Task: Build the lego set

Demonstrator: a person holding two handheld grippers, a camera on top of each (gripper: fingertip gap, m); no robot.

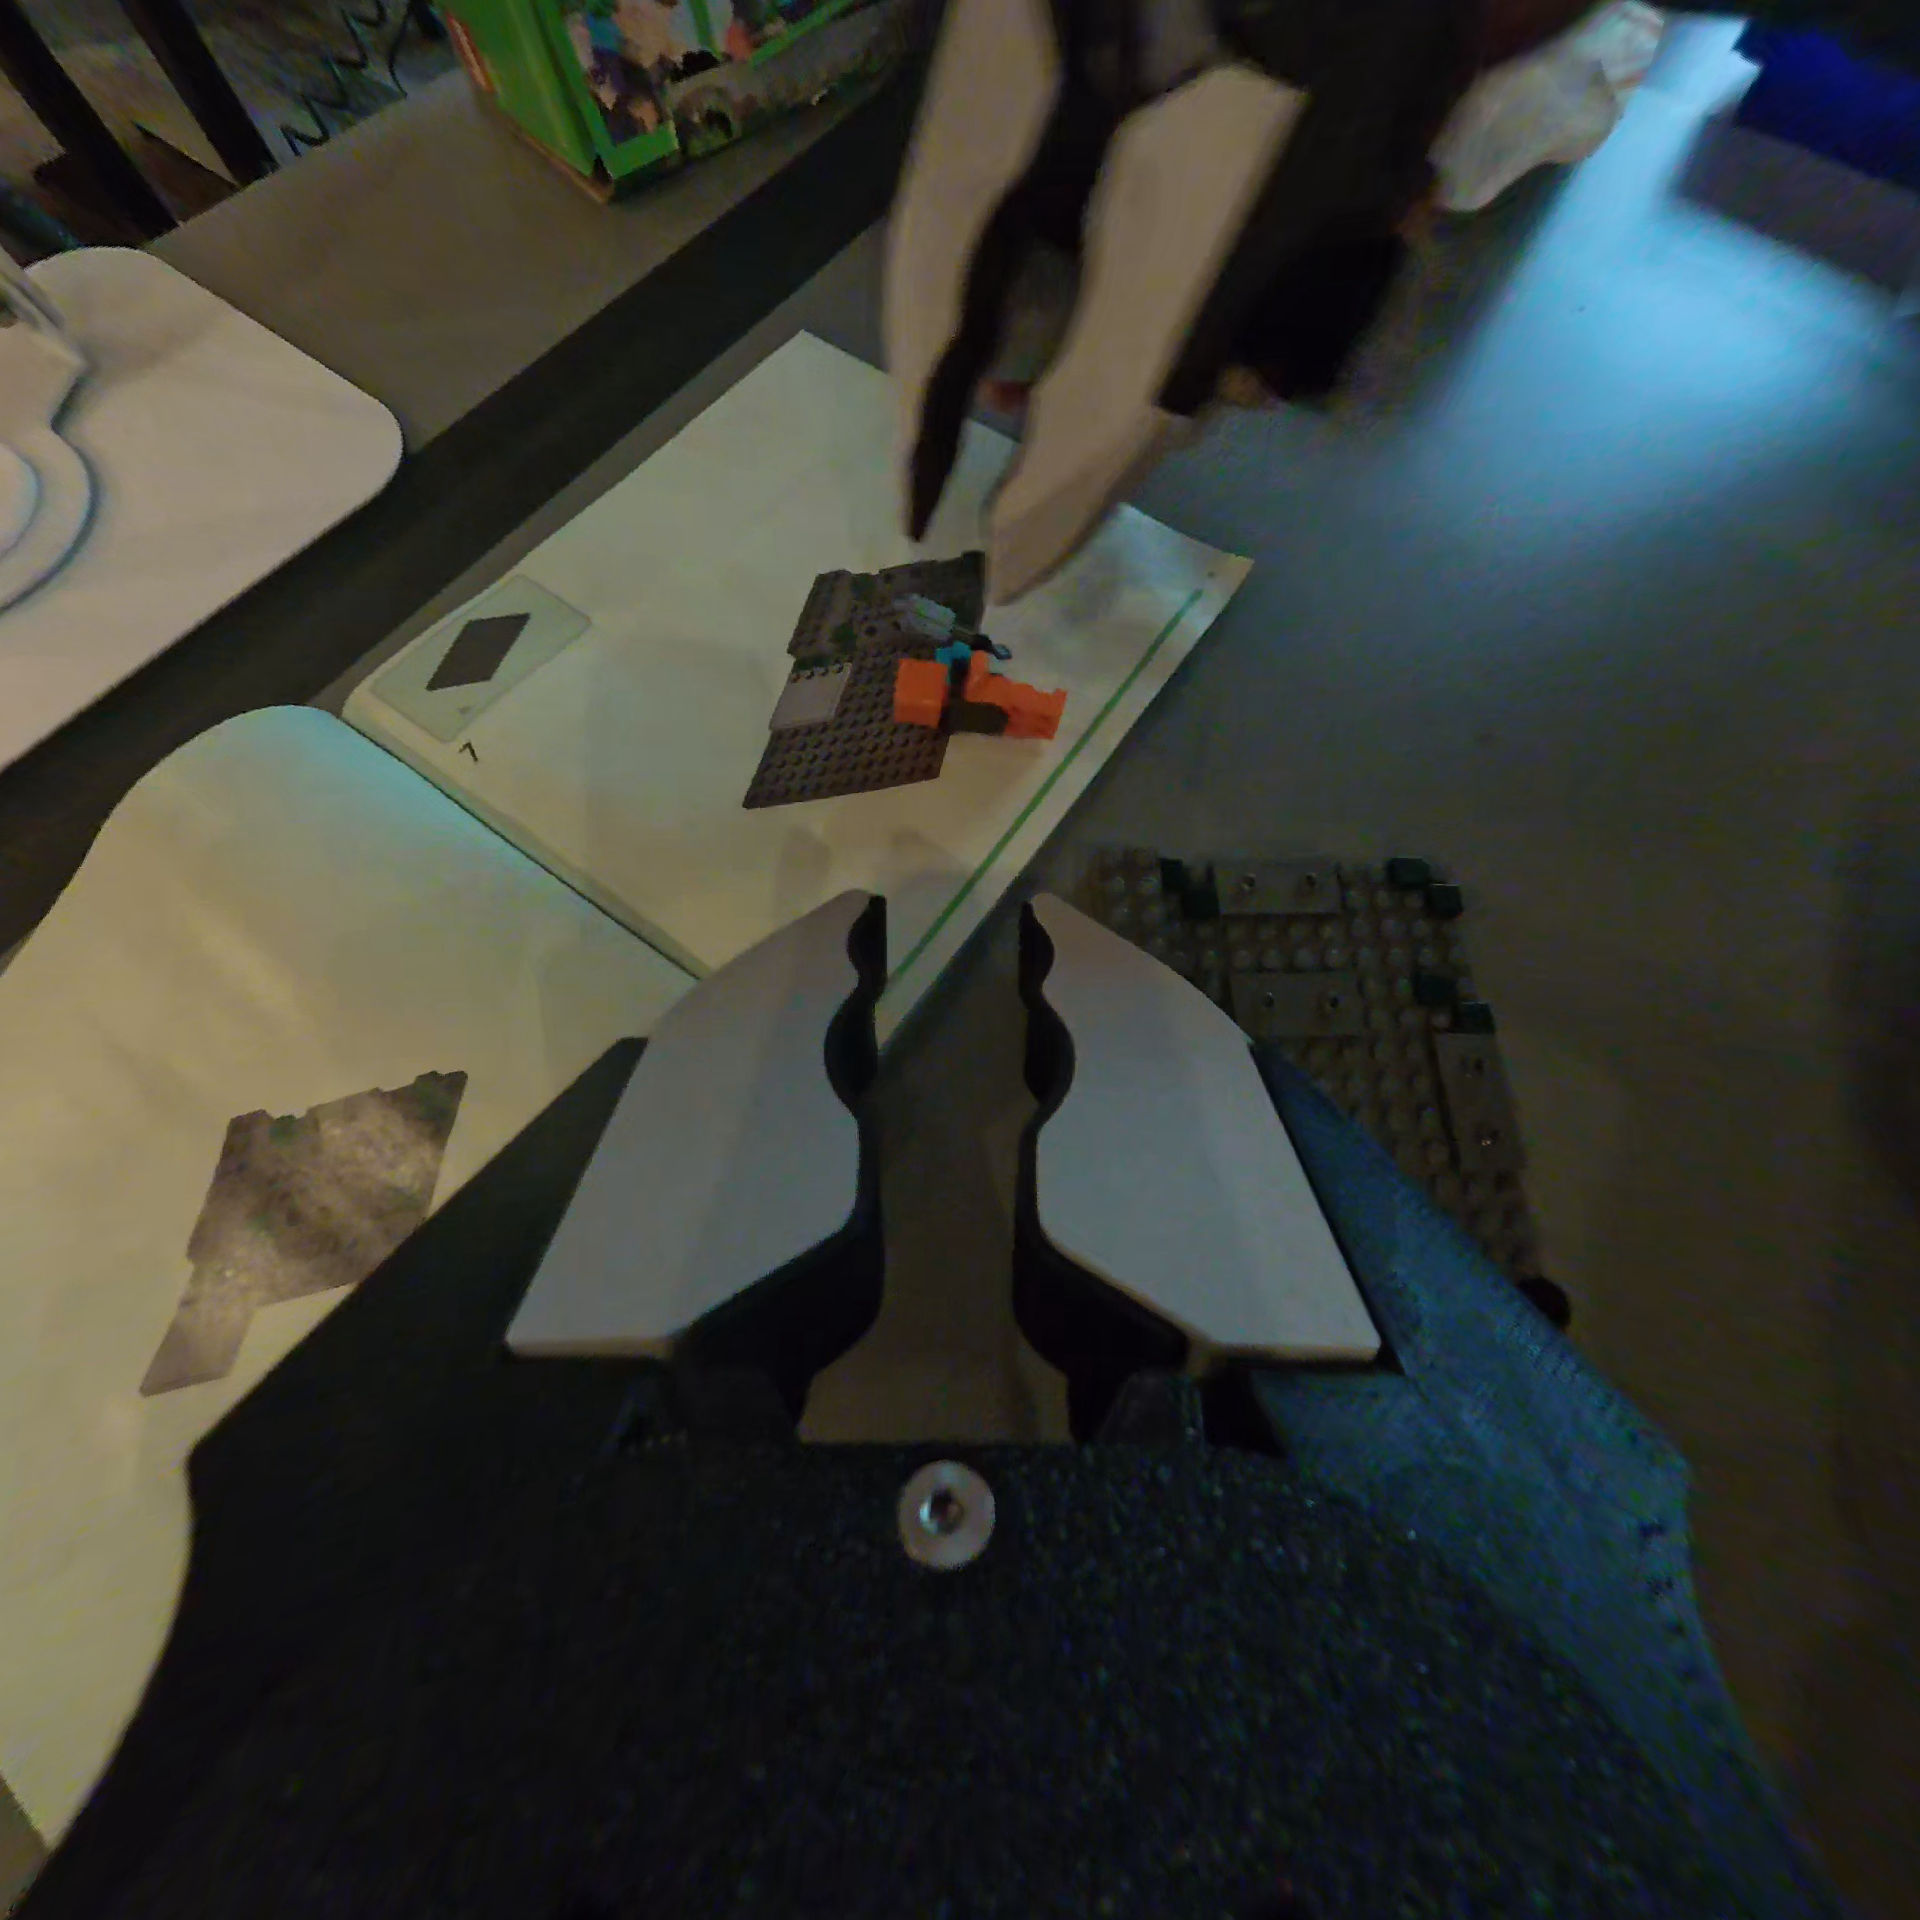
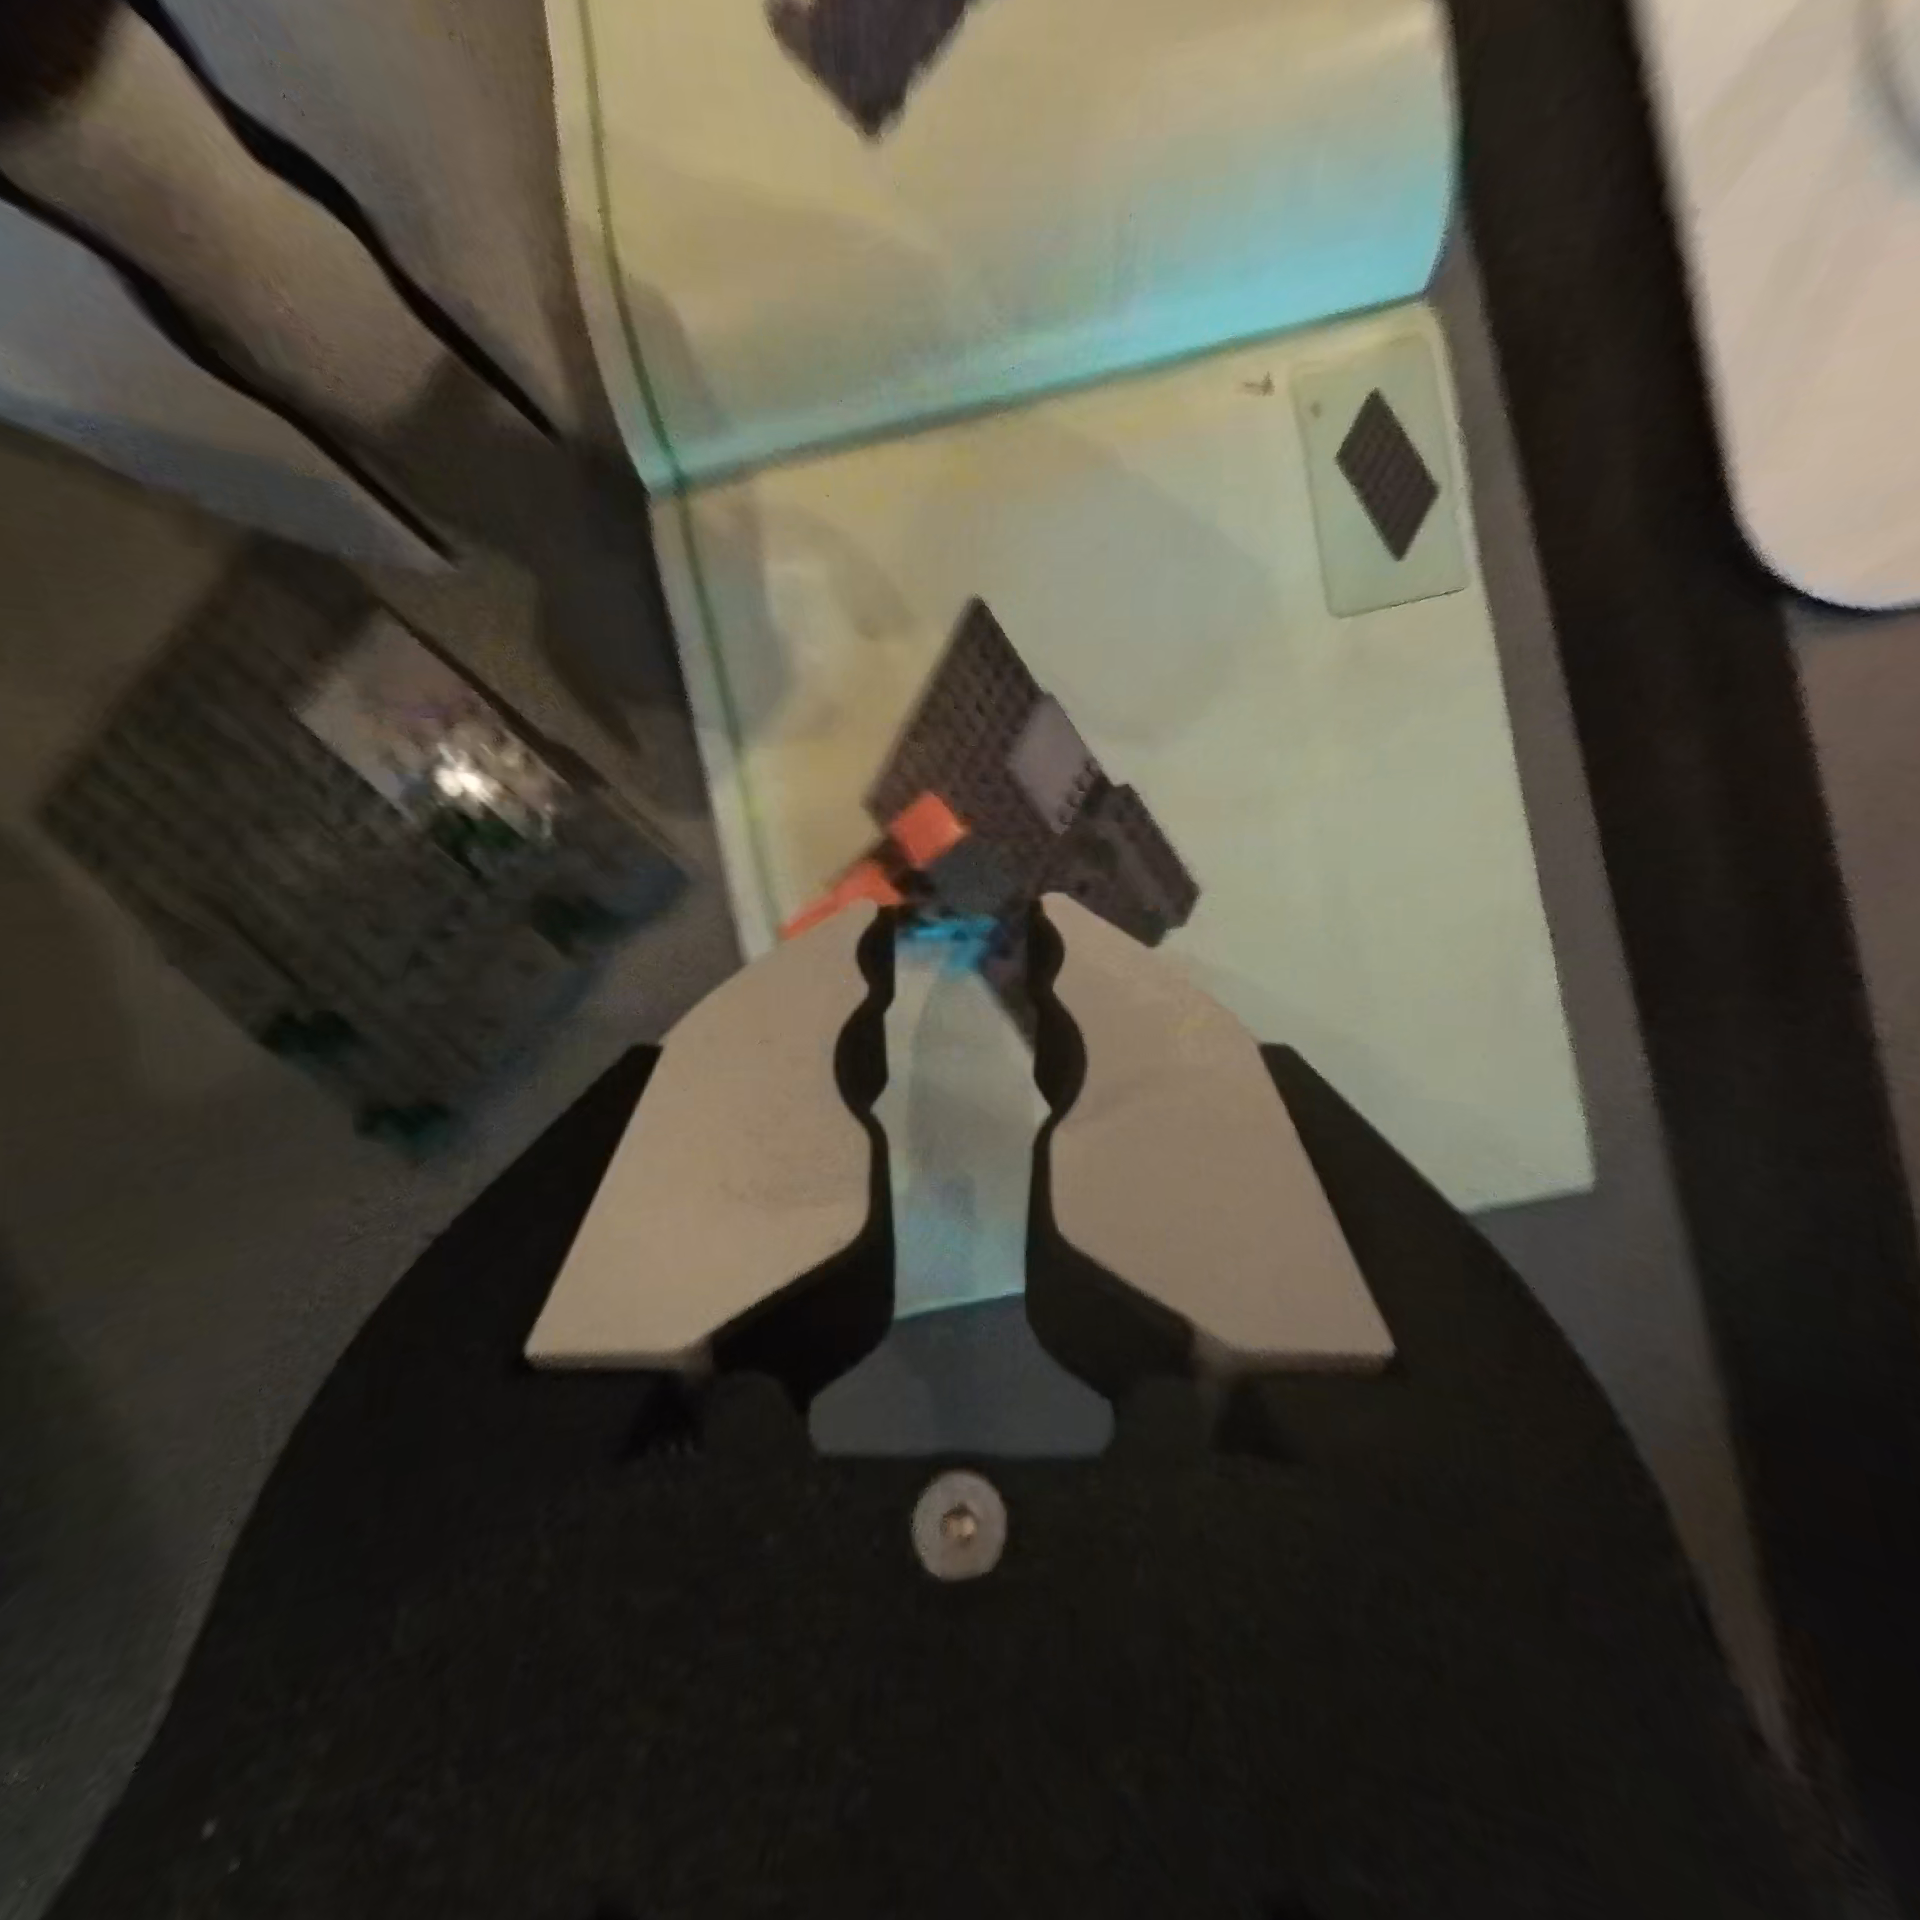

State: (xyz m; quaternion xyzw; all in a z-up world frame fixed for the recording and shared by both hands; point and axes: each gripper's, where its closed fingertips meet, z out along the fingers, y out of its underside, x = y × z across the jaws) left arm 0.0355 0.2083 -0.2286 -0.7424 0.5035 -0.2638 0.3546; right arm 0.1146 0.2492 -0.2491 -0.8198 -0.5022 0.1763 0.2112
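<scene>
Claws first: in the left wrist view the left claw (image 1: pixel 951 914) hangs spread and empty near the instruction booklet (image 1: pixel 644 665), where the dark baseplate build (image 1: pixel 862 727) with orange bricks (image 1: pixel 977 701) sits. In the right wrist view the right claw (image 2: pixel 951 930) is spread at the build's edge (image 2: pixel 1039 790), judging a brick placement; next, close gently

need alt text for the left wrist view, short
The left hand-held gripper hangs open and empty over an open instruction booklet on which a small dark lego build with orange bricks sits. The right hand-held gripper, blurred, reaches down at the build's far edge, and a grey studded baseplate lies beside the booklet.
</scene>
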